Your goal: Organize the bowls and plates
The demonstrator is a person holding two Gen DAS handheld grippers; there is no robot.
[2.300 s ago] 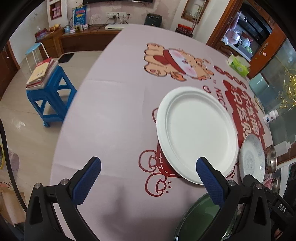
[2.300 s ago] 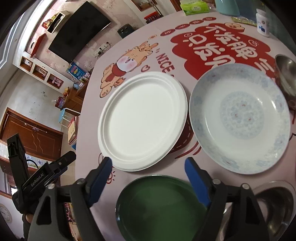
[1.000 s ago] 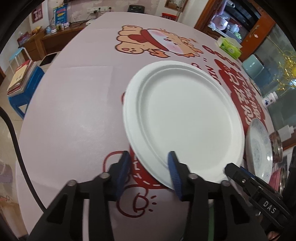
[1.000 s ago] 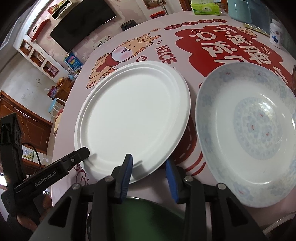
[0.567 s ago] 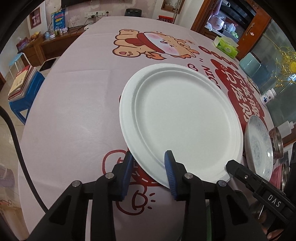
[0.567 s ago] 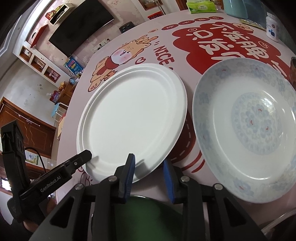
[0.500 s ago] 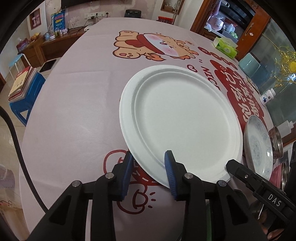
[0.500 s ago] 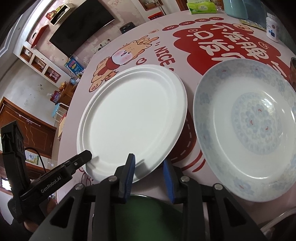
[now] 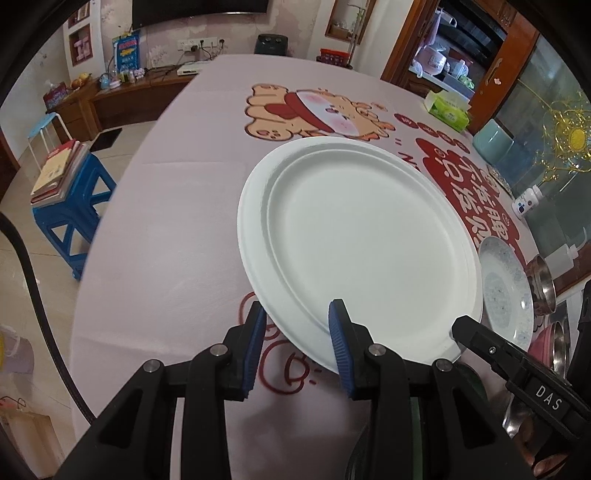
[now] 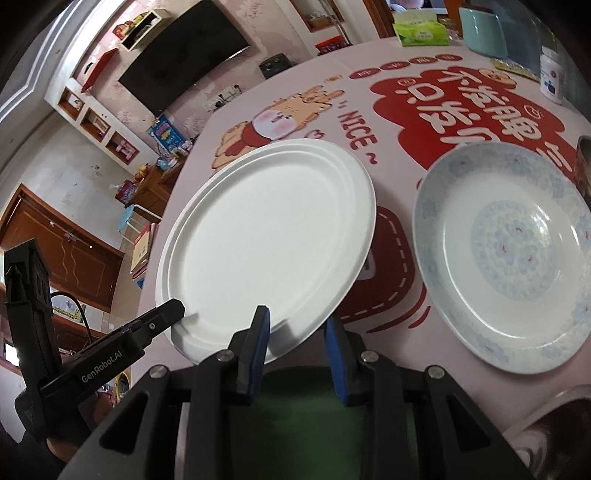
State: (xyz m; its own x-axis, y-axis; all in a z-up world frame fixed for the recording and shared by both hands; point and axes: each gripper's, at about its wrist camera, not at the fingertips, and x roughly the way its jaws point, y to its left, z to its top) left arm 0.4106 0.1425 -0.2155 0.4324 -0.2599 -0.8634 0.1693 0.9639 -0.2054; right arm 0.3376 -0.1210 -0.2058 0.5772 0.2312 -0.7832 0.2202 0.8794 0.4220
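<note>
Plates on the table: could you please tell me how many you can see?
3: white plate held at its near edge, patterned plate to its right, green plate nearest, mostly hidden behind the gripper. More may be hidden.

Both hand-held grippers (image 9: 297, 334) (image 10: 297, 334) clamped

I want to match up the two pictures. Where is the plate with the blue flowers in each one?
Left wrist view: the blue-flowered plate sits small at the right edge, just past the big white plate.
Right wrist view: it fills the right side, large and flat on the tablecloth, right of the white plate.
Shared landmark: the green tissue box at the table's far edge.
</note>
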